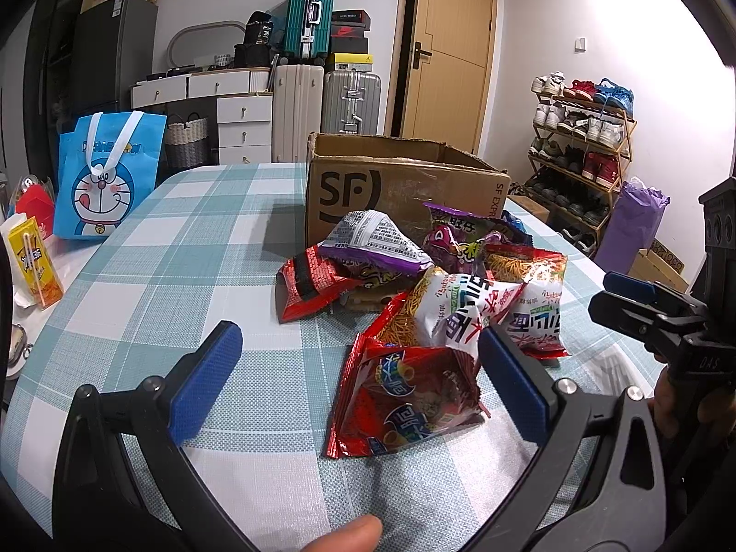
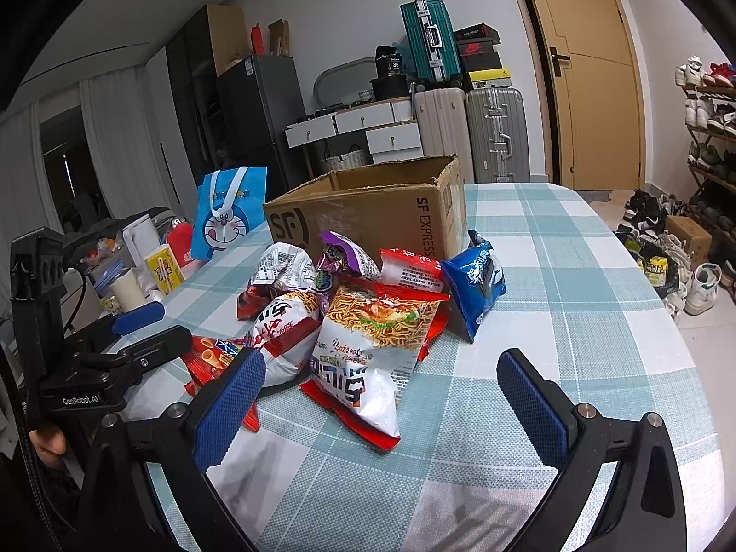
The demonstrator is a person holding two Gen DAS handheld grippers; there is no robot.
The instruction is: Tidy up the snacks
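A pile of snack bags lies on the checked tablecloth (image 1: 152, 276) in front of an open SF cardboard box (image 1: 405, 184), which also shows in the right wrist view (image 2: 368, 216). My left gripper (image 1: 359, 382) is open, its jaws on either side of a red snack bag (image 1: 409, 405) at the near edge of the pile. My right gripper (image 2: 382, 400) is open, low over the table, with a white and red noodle bag (image 2: 368, 354) between its jaws. A blue cookie bag (image 2: 478, 285) leans at the right of the pile. A purple bag (image 1: 377, 248) lies on top.
A blue Doraemon tote (image 1: 108, 179) stands at the table's left, with a yellow drink carton (image 1: 34, 262) and other clutter near it. Suitcases (image 1: 349, 101), drawers and a shoe rack (image 1: 579, 147) stand beyond the table. The right gripper shows at the left wrist view's right edge (image 1: 644, 303).
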